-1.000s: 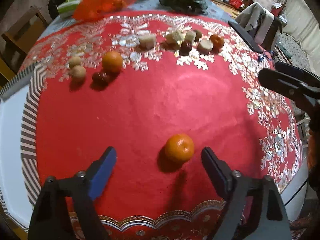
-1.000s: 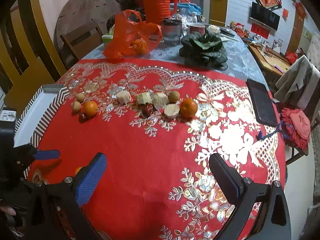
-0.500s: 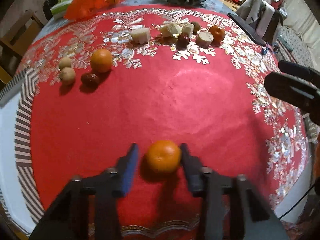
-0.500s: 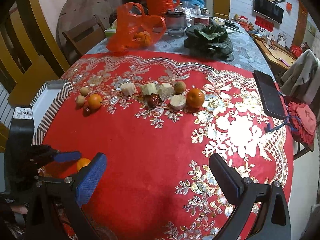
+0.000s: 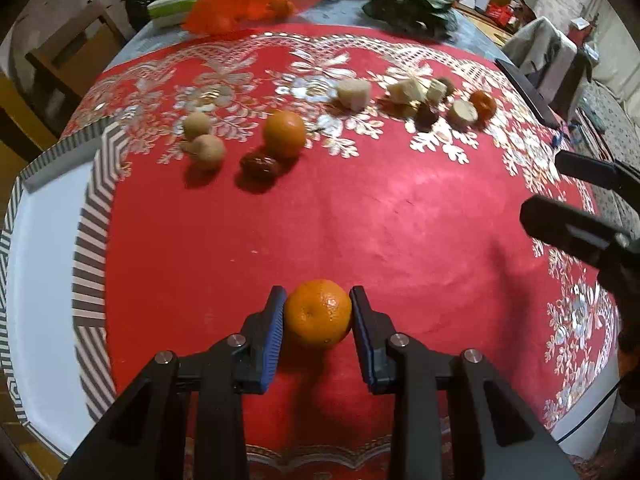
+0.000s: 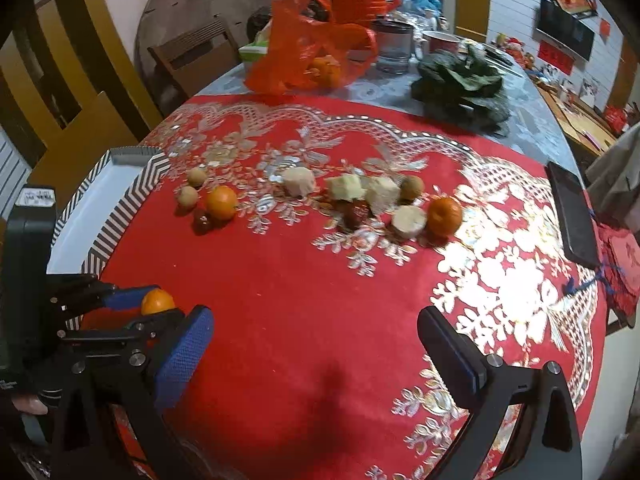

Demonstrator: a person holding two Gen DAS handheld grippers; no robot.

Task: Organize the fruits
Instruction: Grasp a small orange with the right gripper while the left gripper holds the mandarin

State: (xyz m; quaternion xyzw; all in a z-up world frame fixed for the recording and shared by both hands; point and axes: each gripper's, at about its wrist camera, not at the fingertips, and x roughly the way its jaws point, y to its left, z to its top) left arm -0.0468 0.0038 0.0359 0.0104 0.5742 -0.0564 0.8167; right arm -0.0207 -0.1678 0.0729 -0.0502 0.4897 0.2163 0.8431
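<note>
A red embroidered tablecloth (image 5: 400, 216) covers the table, a striped tray (image 5: 90, 240) at nine o'clock. The right gripper (image 6: 316, 352) gapes wide, holding nothing. At six o'clock the left gripper (image 5: 318, 316) pinches a mandarin (image 5: 318, 314) between blue pads.

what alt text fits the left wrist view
The left gripper is shut on an orange over a red cloth. Further off lie more fruit and a striped tray at left.
</note>
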